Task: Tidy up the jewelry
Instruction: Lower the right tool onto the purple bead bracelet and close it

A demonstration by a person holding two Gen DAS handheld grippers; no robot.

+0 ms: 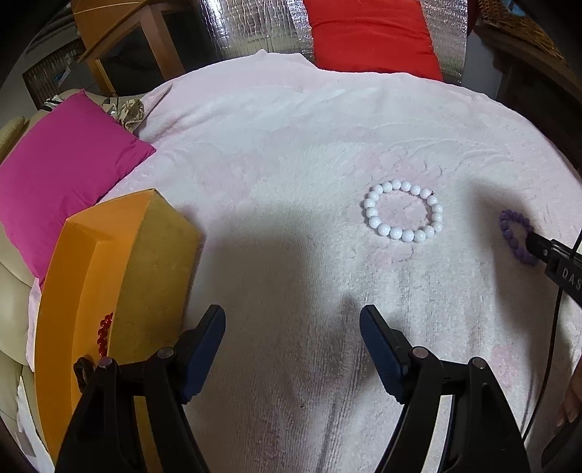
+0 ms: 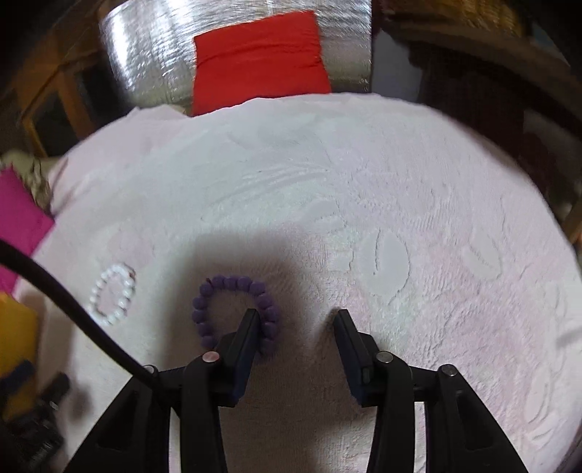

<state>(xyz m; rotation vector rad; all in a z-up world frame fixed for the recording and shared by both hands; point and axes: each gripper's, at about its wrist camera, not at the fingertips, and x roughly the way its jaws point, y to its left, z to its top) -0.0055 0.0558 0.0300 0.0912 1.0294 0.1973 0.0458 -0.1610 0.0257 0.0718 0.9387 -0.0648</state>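
A purple bead bracelet (image 2: 232,285) lies on the pale pink blanket (image 2: 363,203). My right gripper (image 2: 295,313) is open. Its left finger (image 2: 247,331) stands inside the bracelet's loop, and the loop's right side lies between the jaws with the right finger well apart from it. A white bead bracelet (image 1: 403,211) lies flat ahead and to the right of my left gripper (image 1: 293,316), which is open and holds nothing. To its left stands an orange box (image 1: 83,273) with a red bead bracelet (image 1: 103,334) inside. The left wrist view shows the purple bracelet (image 1: 514,233) at the far right.
A magenta cushion (image 1: 62,182) rests at the blanket's left edge behind the box. A red cushion (image 1: 371,36) and silver foil sheet (image 1: 254,29) lie beyond the far edge, and a wooden side table (image 1: 127,43) is at the back left. A black cable (image 2: 54,287) crosses the right wrist view.
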